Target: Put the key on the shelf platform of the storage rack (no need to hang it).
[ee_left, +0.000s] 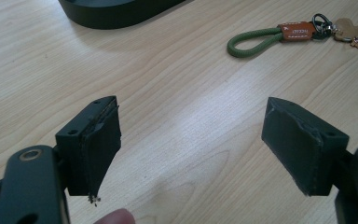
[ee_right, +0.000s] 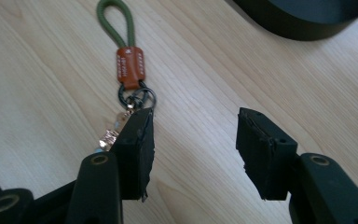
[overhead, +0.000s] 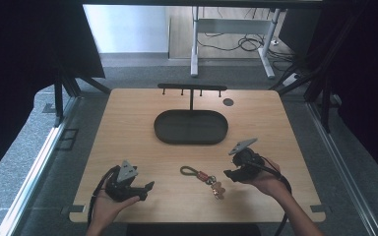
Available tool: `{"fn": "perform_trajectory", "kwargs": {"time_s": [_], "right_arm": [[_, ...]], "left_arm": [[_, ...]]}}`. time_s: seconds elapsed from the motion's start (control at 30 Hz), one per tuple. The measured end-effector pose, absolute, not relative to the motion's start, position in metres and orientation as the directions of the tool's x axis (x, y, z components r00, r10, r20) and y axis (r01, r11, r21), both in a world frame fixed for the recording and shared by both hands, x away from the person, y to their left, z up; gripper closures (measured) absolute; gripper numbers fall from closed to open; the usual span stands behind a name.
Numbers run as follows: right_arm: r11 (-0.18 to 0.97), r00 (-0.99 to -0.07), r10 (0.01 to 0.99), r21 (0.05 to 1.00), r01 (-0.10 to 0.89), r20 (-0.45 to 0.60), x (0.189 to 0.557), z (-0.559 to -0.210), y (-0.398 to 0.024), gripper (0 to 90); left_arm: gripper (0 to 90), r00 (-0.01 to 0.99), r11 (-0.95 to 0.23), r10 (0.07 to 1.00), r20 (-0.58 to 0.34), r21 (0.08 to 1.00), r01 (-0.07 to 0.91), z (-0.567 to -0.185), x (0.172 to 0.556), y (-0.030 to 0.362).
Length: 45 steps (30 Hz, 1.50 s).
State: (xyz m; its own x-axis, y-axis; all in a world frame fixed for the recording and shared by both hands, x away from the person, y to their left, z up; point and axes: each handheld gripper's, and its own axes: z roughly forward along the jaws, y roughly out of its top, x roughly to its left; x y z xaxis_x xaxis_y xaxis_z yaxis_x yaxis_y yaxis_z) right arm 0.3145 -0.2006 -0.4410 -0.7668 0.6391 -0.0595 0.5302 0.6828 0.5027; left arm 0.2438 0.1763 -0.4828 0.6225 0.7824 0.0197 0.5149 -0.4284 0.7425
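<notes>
1. While the keychain (overhead: 203,176) lies flat on the table (overhead: 128,123) near the front edge, nothing grips it, so I judge the work barely begun.
2. Its green cord loop (ee_right: 116,23) points toward the table's middle; the brown leather tab (ee_right: 130,66), dark ring (ee_right: 137,98) and small charm (overhead: 218,189) trail toward the front edge.
3. The right gripper (ee_right: 193,149) has its jaws spread; its one pad (ee_right: 137,154) sits just beside the ring, over part of the charm, yet nothing lies between the jaws.
4. The left gripper (ee_left: 191,149) also has its jaws spread, well apart from the keychain, above bare wood near the front left corner.
5. Behind, toward the far edge, stands a dark oval tray (overhead: 191,127) with a hook rack (overhead: 192,88); every hook is bare.
6. Left to do, as I judge it: pinch the keychain, lift it, and probably hang it on the rack.
</notes>
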Motion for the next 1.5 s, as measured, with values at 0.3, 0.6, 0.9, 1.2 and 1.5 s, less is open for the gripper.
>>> {"fn": "perform_trajectory", "kwargs": {"time_s": [0.3, 0.6, 0.9, 1.2, 1.5], "right_arm": [[0.729, -0.8, 0.596, 0.465, 0.503, -0.068, 0.321, -0.439, -0.176, 47.5], [0.752, -0.819, 0.571, 0.437, 0.494, -0.057, 0.326, -0.449, -0.161, 47.5], [0.78, -0.843, 0.537, 0.406, 0.476, -0.043, 0.327, -0.462, -0.146, 47.3], [0.799, -0.855, 0.518, 0.375, 0.47, -0.033, 0.33, -0.476, -0.134, 47.3], [0.8, -0.857, 0.515, 0.37, 0.473, -0.018, 0.331, -0.484, -0.128, 47.2]], "left_arm": [[20.0, 0.629, -0.434, 0.777, 0.02, 0.74, 0.514, -0.484, 0.244, 0.174], [20.0, 0.612, -0.419, 0.79, 0.016, 0.743, 0.522, -0.484, 0.245, 0.181], [20.0, 0.627, -0.437, 0.779, 0.018, 0.733, 0.521, -0.486, 0.245, 0.175], [20.0, 0.627, -0.437, 0.779, 0.019, 0.732, 0.522, -0.487, 0.245, 0.176], [20.0, 0.625, -0.437, 0.78, 0.018, 0.73, 0.525, -0.487, 0.245, 0.176]]}}
